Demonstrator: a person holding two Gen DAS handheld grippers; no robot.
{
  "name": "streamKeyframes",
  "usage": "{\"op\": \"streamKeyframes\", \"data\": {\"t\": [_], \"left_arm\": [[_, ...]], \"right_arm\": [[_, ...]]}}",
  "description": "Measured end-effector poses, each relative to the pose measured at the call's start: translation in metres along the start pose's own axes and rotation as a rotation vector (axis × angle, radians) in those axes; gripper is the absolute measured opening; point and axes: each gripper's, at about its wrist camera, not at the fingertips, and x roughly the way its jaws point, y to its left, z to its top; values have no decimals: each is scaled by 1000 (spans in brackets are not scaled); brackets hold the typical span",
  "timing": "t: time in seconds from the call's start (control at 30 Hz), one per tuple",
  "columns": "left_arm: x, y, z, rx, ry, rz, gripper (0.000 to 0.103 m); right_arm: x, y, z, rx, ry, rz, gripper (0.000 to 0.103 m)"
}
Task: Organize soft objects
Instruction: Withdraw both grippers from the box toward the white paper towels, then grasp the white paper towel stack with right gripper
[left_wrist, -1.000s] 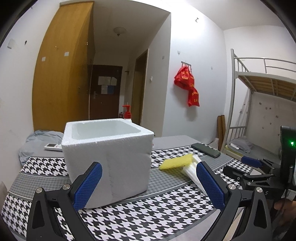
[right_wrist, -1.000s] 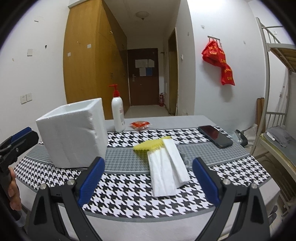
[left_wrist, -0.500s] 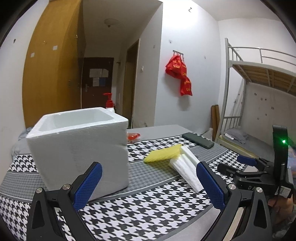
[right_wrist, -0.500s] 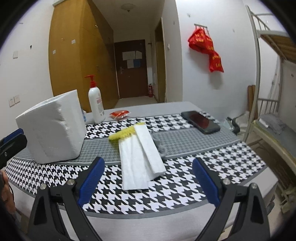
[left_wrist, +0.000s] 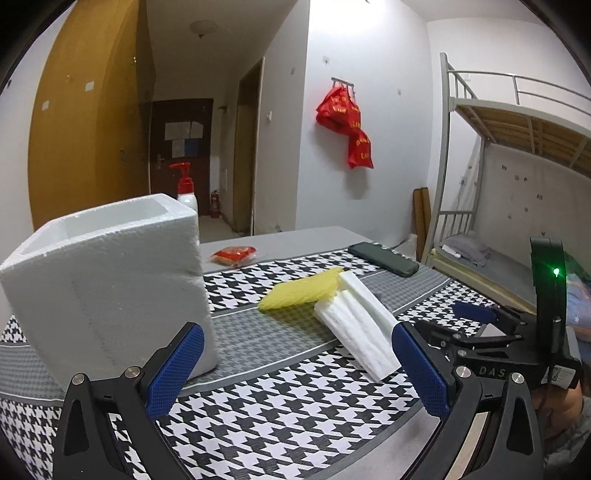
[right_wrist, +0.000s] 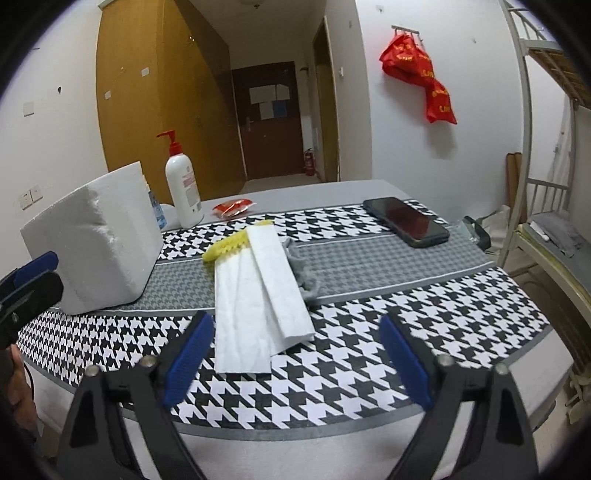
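While the table (right_wrist: 461, 325) w/ its houndstooth cloth is being viewed from both wrists, a foam box (left_wrist: 107, 280) is being seen upright at the left end, open top up. White foam strips (right_wrist: 258, 291) are lying mid-cloth, overlapping, w/ a yellow sponge (left_wrist: 301, 290) touching their far end and a grey cloth (right_wrist: 304, 271) tucked at their right edge. A phone (right_wrist: 406, 221), pump bottle (right_wrist: 183, 192) and red packet (right_wrist: 232, 207) are sitting farther back. The left gripper (left_wrist: 295, 369) is being held wide apart, nothing between its fingers. The right gripper (right_wrist: 295, 358) is closing, fingers apart, just short of the strips' near end; no contact.
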Motion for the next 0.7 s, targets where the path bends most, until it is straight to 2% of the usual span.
{"op": "streamKeyframes", "data": {"t": [0.3, 0.4, 0.53, 0.67, 0.7], "left_arm": [[14, -4, 0, -2, 34, 11, 102], [18, -4, 1, -5, 44, 16, 102], [21, -5, 1, -14, 49, 18, 102], [21, -3, 0, -25, 47, 27, 102], [22, -2, 0, -29, 48, 29, 102]], "right_arm": [[28, -5, 3, -1, 64, 59, 58], [37, -2, 3, -17, 89, 58, 57], [49, 1, 4, -28, 127, 90, 44], [59, -1, 5, -22, 162, 97, 38], [60, -2, 5, -21, 165, 108, 33]]}}
